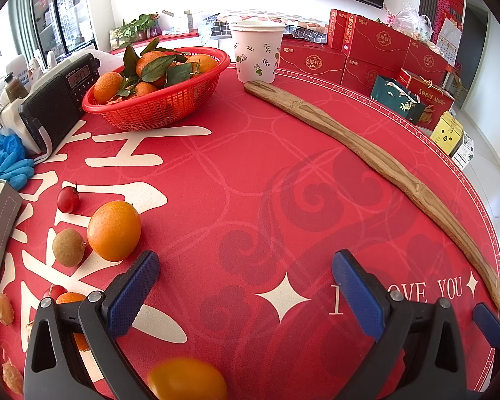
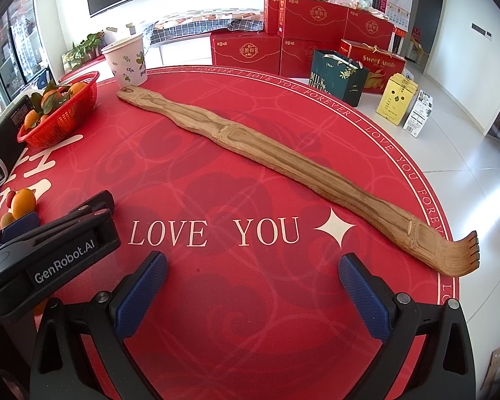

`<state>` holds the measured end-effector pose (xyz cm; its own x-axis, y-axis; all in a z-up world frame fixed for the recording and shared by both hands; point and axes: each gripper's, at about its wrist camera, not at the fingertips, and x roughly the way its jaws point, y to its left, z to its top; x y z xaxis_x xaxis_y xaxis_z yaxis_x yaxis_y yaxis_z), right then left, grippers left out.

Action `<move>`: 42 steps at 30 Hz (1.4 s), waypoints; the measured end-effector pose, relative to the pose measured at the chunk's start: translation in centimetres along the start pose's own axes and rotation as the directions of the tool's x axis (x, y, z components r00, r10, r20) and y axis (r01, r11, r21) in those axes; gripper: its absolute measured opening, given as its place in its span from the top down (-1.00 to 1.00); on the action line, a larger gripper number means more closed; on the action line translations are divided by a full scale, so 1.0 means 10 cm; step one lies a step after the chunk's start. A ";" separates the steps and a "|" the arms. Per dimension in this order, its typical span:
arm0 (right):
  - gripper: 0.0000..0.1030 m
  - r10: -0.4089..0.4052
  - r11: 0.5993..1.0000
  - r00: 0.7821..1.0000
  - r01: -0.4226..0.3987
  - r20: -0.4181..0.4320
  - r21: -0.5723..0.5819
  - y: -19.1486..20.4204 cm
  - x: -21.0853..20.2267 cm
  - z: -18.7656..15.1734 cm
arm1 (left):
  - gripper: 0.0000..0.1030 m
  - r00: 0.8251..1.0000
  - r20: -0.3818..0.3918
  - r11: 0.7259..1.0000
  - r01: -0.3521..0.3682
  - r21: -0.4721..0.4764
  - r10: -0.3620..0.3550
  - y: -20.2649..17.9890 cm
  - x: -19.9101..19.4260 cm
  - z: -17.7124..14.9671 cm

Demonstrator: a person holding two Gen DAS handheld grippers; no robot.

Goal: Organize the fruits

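Gaping wide, both claws hover; smooth glossy orange (image 1: 114, 230) sits beside brown longan (image 1: 68, 247).

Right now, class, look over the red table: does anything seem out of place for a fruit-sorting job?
Yes. A long wooden back scratcher lies diagonally across the table, and it is not fruit. Several loose fruits, including an orange and a cherry tomato, sit outside the red basket.
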<state>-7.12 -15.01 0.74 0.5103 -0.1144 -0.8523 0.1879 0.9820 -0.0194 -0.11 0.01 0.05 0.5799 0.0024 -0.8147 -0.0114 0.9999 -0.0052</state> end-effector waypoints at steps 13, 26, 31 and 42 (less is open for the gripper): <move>-1.00 0.007 1.000 1.000 -0.007 0.014 -0.003 0.00 -0.01 0.00 | -1.00 0.981 0.195 0.999 0.009 0.034 -0.015 0.73 -1.11 -0.35; -1.00 0.031 0.999 0.999 -0.031 0.029 0.011 0.01 -0.01 0.00 | -1.00 0.995 0.093 0.994 -0.026 -0.105 0.036 1.86 -0.97 -1.24; -1.00 0.089 0.996 0.996 -0.089 0.001 0.001 0.03 -0.07 -0.02 | -1.00 0.999 0.014 0.994 -0.035 -0.102 0.036 1.86 -0.78 -1.22; -1.00 0.466 0.816 0.885 -0.427 0.005 -0.391 1.01 -0.53 -0.39 | -0.62 1.000 0.000 0.994 -0.008 -0.112 0.008 1.85 -0.73 -1.23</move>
<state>-11.20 -3.85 2.96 0.5437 0.3551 -0.7604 -0.3923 0.9085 0.1437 -14.55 18.29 -1.21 0.5794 0.0103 -0.8149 -0.1072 0.9922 -0.0637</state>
